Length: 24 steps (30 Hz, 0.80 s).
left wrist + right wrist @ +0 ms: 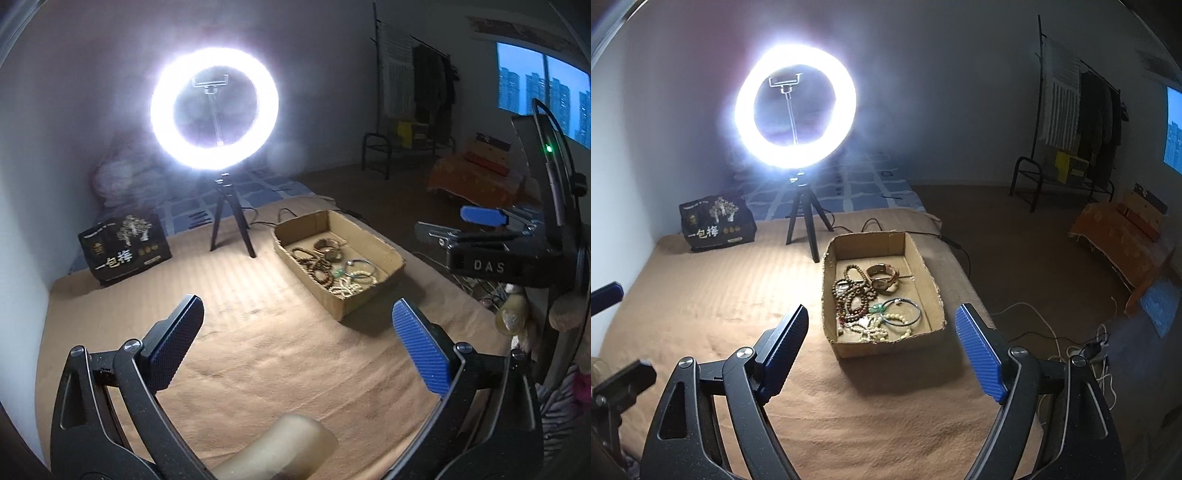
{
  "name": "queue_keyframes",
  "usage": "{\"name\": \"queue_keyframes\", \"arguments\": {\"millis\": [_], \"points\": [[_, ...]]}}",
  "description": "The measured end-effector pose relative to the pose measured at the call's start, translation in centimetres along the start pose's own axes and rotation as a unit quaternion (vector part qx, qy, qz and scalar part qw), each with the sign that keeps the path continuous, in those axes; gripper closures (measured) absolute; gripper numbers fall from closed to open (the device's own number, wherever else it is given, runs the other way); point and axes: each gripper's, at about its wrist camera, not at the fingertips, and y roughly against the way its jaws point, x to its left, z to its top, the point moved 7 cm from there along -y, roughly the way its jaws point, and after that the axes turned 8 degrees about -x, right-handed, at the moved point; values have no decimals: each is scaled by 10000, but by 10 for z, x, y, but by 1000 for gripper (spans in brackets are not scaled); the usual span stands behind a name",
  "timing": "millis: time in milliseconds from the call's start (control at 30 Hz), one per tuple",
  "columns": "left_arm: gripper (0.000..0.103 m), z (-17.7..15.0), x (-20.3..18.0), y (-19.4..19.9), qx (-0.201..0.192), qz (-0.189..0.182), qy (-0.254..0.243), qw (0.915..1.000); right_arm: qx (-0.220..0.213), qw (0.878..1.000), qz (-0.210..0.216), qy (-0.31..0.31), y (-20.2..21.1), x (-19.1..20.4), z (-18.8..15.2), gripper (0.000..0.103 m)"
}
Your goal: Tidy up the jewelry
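An open cardboard box sits on the tan blanket and holds jewelry: brown bead strings, a brown-strap watch, a thin metal bangle, pale bead bracelets and a small green piece. My right gripper is open and empty, hovering just in front of the box. My left gripper is open and empty, left of and nearer than the box. The right gripper shows at the right edge of the left wrist view.
A lit ring light on a black tripod stands behind the box, its cable running along the blanket's far edge. A dark printed bag lies at the back left. The blanket's right edge drops to the floor, with cables there.
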Motion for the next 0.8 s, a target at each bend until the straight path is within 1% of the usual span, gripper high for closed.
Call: {"name": "queue_keyframes", "arguments": {"millis": [133,300,433,800], "points": [[0,-3,2,-3,132,52,21,9999,-21,10000,-41,-39,-1,1,-1,21],[0,-7,2,-6,198,13,35,9998,-36,9998,-10,-172,0,2,-2,21],[0,-10,1,-9,266,-38,67,9996,-32,9999,5,-136,0,3,-3,21],[0,-11,-1,-10,310,-55,46,9995,-22,10000,14,-93,-1,4,-4,21]]}}
